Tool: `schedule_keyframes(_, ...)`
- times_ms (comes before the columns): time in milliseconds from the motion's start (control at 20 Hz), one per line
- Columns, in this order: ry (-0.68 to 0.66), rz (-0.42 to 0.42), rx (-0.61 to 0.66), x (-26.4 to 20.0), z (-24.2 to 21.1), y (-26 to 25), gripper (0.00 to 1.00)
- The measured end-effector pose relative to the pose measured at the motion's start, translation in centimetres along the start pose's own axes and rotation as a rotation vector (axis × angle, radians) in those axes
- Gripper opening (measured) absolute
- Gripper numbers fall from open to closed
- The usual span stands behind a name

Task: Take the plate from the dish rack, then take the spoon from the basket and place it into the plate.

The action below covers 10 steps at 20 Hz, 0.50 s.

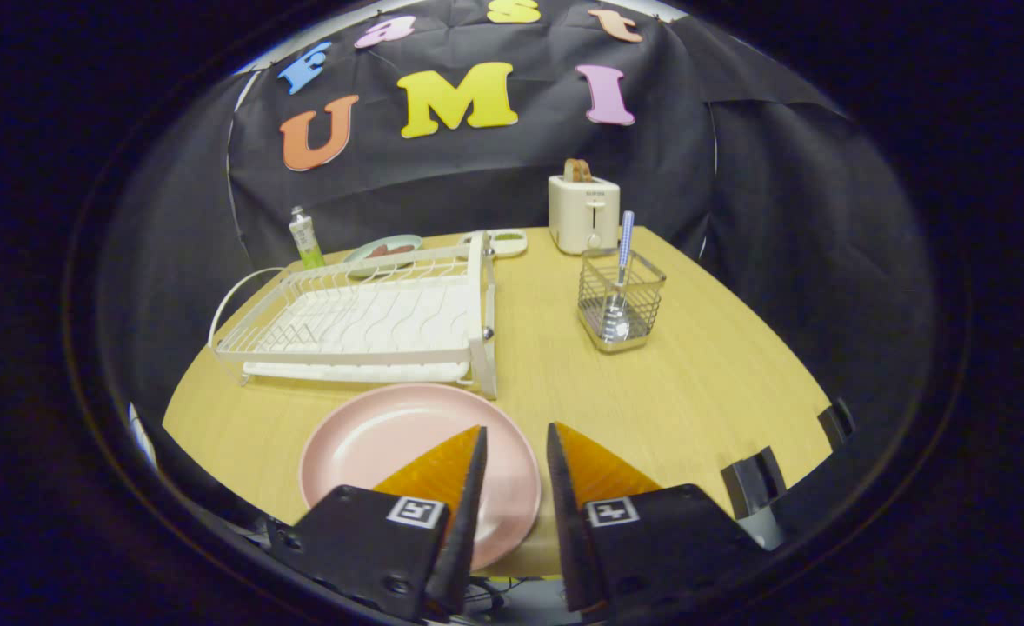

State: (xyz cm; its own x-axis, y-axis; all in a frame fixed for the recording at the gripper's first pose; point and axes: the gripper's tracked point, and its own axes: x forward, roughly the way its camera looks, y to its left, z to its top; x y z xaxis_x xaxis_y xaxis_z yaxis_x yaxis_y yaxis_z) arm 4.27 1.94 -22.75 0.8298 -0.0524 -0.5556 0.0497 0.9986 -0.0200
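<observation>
hovering with claw (516,435) parted narrowly, holding nothing, above plate (390,452) lying flat just beneath its left finger; spoon (621,278) standing in basket (621,300) well beyond; risking tipping the light basket while pulling the spoon out.

Claw (515,435): two wedge-shaped fingers (468,504), tapering to narrow tips, set on blocky housings. A square black-and-white marker (415,511) is fixed atop each housing. Small round screws are seen on the left housing's lower face. A gap is left between the fingers; nothing is gripped.
</observation>
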Motion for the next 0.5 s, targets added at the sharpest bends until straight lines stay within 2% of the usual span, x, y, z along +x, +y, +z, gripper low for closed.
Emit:
schedule_keyframes(150, -0.066, -0.03, -0.028, 0.3, 1.1, -1.2, 0.89)
schedule_keyframes(250, -0.107, -0.054, -0.043, 0.6, 2.2, -2.2, 0.96)
schedule_keyframes(500, -0.198, -0.042, -0.023, 1.7, 5.3, -4.4, 0.99)
